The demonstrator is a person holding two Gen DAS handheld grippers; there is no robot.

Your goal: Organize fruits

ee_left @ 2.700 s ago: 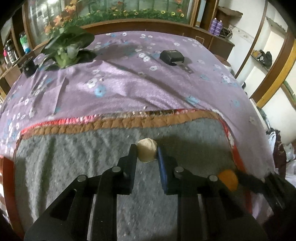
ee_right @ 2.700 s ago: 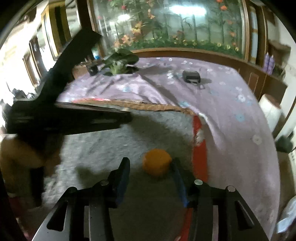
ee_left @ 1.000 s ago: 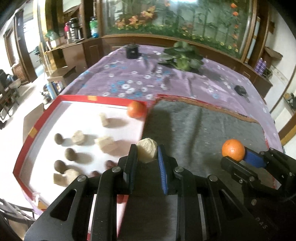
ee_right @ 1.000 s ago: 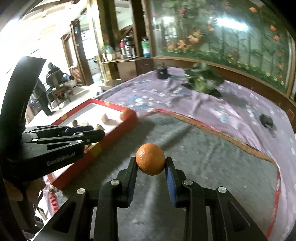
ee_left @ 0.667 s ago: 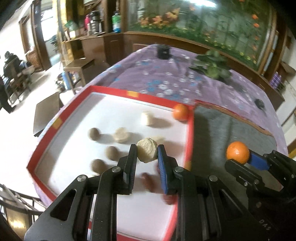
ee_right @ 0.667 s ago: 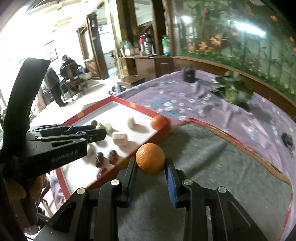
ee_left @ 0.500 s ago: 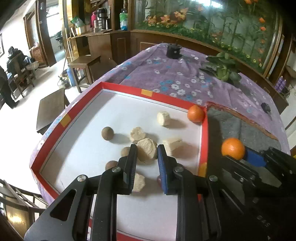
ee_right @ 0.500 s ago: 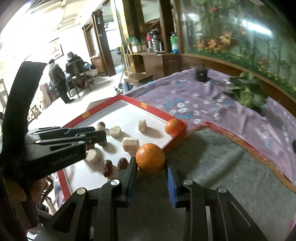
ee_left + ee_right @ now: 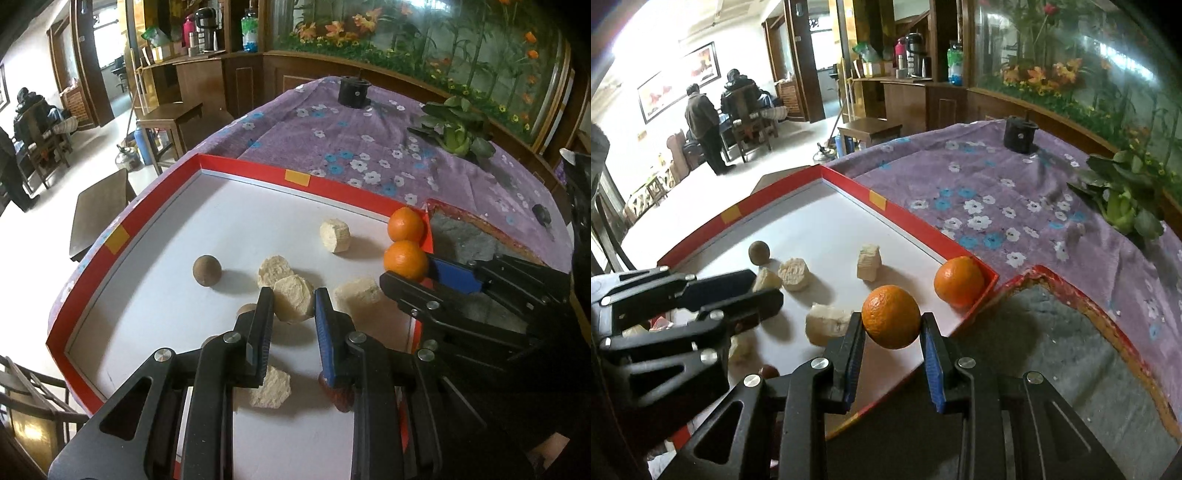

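Observation:
My left gripper (image 9: 293,304) is shut on a pale beige lump (image 9: 293,298) and holds it low over the white tray with a red rim (image 9: 236,168). My right gripper (image 9: 892,325) is shut on an orange (image 9: 891,316) above the tray's right edge. It also shows in the left wrist view (image 9: 405,259). A second orange (image 9: 405,224) lies in the tray's far right corner. Several beige lumps (image 9: 334,235), a brown ball (image 9: 207,270) and a red fruit (image 9: 338,397) lie in the tray.
The tray stands on a purple flowered cloth (image 9: 354,147). A grey mat with a red border (image 9: 1071,350) lies to the tray's right. A leafy green (image 9: 456,131) and a black pot (image 9: 354,91) sit at the far side. People sit in the room beyond.
Both grippers have swung left from the grey mat to the tray, each keeping its fruit. The left gripper has come lower over the tray. The held orange is now close to the corner orange.

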